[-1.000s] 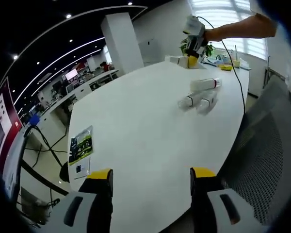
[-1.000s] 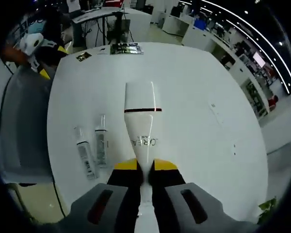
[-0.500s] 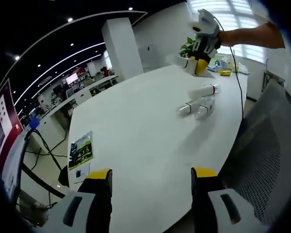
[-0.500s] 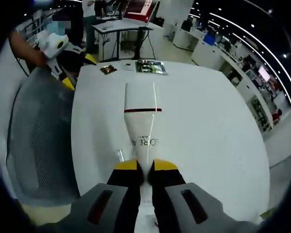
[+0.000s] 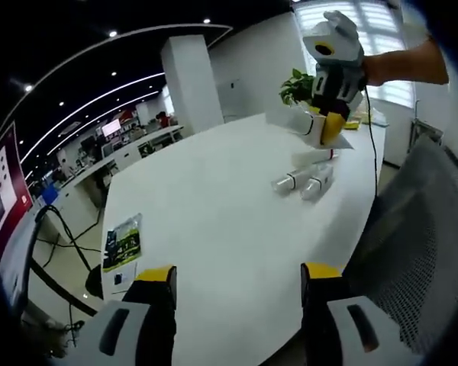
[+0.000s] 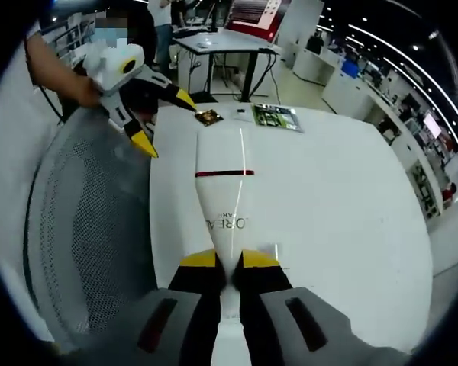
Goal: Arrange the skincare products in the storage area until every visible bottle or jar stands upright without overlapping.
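The right gripper [image 6: 229,263] holds a white tube [image 6: 224,194] up in the air.

Its yellow-tipped jaws are pinched tight on the flat end of the tube, and the cap end points away, over the white table [image 6: 343,198]. In the left gripper view, three small bottles [image 5: 304,177] lie on their sides close together on the table, just under the lifted tube. The left gripper [image 5: 237,278] hangs over the near table edge with its jaws wide apart and nothing between them. A mesh chair [image 5: 412,244] stands beside the table. A leaflet [image 5: 122,239] lies flat near the table's edge.
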Action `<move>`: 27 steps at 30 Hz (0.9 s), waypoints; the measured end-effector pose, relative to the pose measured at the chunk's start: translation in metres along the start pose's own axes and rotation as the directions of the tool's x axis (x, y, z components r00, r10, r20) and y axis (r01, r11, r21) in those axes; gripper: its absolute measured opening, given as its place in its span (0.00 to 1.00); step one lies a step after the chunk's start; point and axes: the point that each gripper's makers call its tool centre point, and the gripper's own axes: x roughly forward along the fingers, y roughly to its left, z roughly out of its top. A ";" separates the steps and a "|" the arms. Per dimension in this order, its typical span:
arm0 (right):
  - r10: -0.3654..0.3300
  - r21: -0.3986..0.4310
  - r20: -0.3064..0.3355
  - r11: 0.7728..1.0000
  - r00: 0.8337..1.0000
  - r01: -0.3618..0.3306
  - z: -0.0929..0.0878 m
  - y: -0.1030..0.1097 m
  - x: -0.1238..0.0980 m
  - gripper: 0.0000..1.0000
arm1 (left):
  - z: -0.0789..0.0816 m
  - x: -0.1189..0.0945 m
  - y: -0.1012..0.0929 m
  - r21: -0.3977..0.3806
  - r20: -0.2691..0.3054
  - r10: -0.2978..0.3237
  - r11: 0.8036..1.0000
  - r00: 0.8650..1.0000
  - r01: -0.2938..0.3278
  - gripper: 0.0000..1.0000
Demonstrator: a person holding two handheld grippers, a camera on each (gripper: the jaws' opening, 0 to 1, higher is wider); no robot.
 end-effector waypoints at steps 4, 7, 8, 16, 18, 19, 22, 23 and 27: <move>0.043 -0.019 -0.055 0.999 0.998 -0.044 0.002 0.011 0.004 0.05 | -0.001 0.002 -0.005 0.014 -0.011 -0.018 1.000 1.000 0.019 0.68; 0.054 -0.048 -0.080 0.997 0.995 -0.058 0.007 0.015 0.010 0.05 | 0.005 -0.001 -0.004 -0.001 0.023 -0.015 1.000 1.000 0.015 0.68; 0.051 -0.054 -0.086 0.997 0.995 -0.056 0.009 0.016 0.011 0.05 | 0.006 -0.001 -0.004 -0.005 0.024 -0.016 1.000 1.000 0.016 0.68; 0.047 -0.057 -0.085 0.997 0.995 -0.052 0.024 0.027 0.020 0.05 | 0.023 -0.006 -0.003 -0.011 0.103 -0.008 1.000 0.995 0.010 0.72; 0.045 -0.067 -0.089 0.996 0.995 -0.051 0.027 0.028 0.022 0.05 | 0.033 -0.006 -0.003 -0.022 0.140 -0.010 1.000 0.990 0.013 0.81; 0.045 -0.068 -0.090 0.996 0.995 -0.052 0.028 0.029 0.023 0.05 | 0.037 -0.007 -0.002 -0.023 0.157 -0.015 1.000 0.988 0.019 0.85; 0.047 -0.081 -0.111 0.995 0.993 -0.057 0.030 0.030 0.029 0.05 | 0.052 -0.014 0.002 -0.049 0.206 -0.007 0.999 0.979 0.017 0.87; 0.047 -0.098 -0.121 0.993 0.992 -0.059 0.031 0.031 0.032 0.05 | 0.054 -0.017 0.002 -0.055 0.211 -0.008 0.998 0.977 0.020 0.87; 0.060 -0.145 -0.164 0.986 0.985 -0.084 0.032 0.035 0.040 0.05 | 0.057 -0.021 0.000 -0.054 0.216 -0.028 0.998 0.976 0.041 0.87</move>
